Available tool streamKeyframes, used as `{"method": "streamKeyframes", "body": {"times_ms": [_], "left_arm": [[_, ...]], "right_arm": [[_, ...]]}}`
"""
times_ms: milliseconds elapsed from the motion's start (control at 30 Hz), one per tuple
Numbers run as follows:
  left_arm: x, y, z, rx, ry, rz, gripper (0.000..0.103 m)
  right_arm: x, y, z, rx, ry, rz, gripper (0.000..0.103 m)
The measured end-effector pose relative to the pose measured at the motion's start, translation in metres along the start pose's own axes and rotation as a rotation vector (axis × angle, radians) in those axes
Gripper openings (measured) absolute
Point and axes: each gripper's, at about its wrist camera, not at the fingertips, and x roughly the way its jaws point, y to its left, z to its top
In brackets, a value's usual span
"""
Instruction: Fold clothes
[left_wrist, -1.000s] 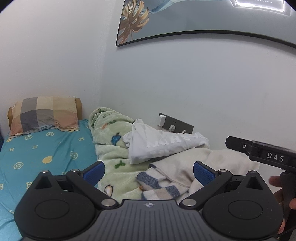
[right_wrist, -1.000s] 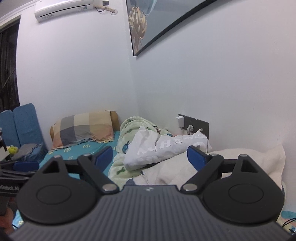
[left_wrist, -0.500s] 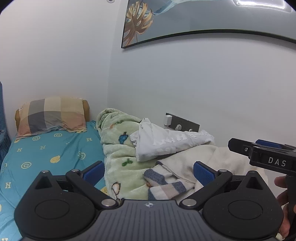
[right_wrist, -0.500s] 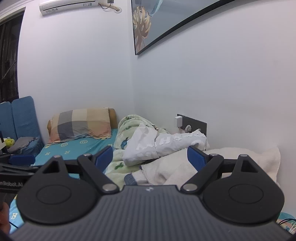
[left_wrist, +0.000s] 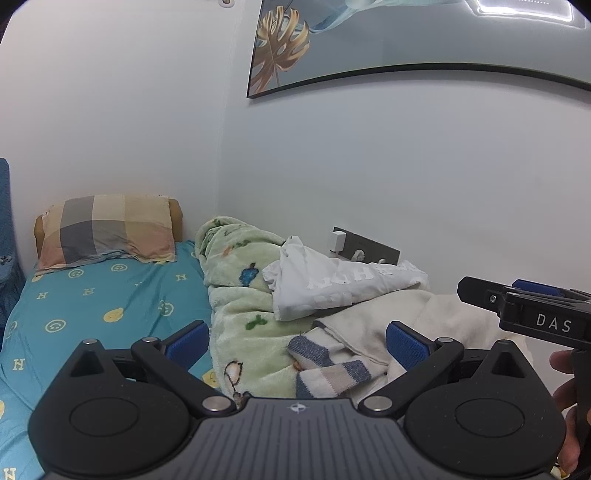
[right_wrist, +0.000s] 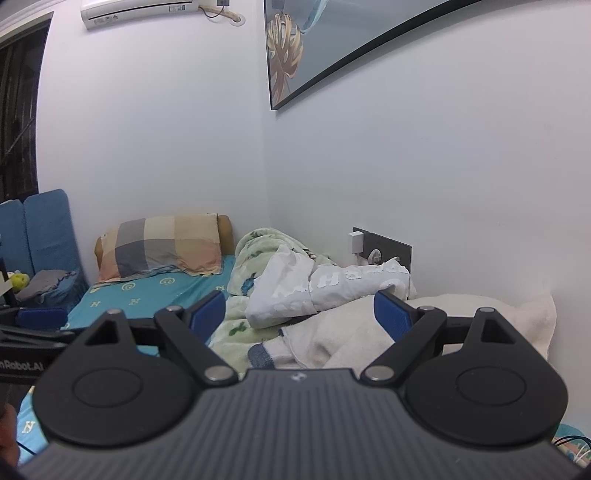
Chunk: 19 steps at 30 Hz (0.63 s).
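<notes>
Left wrist view: the left tongs (left_wrist: 295, 341) stand with jaws wide apart, gripping nothing, above the heap of clothes on the bed (left_wrist: 74, 306). A crumpled white T-shirt (left_wrist: 332, 284) with pale lettering lies on top of the green blanket (left_wrist: 236, 295), its long axis running left to right along the wall, right end toward the wall socket (left_wrist: 369, 253). A cream garment (left_wrist: 399, 317) with blue-striped cuffs lies just below it. The right tongs (left_wrist: 524, 299) enter at the right edge; their state cannot be told here. Right wrist view: the right tongs (right_wrist: 301, 310) are spread apart and empty, aimed at the same T-shirt (right_wrist: 325, 291). A checked pillow (right_wrist: 162, 247) rests at the bed's head.
</notes>
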Motion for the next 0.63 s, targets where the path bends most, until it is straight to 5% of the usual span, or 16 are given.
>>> {"method": "streamKeyframes", "body": {"times_ms": [633], "left_arm": [[-0.0051, -0.0009, -0.0016, 0.009, 0.001, -0.001, 0.103]], "right_arm": [[-0.0007, 0.0020, 0.0006, 0.008, 0.005, -0.001, 0.089]]}}
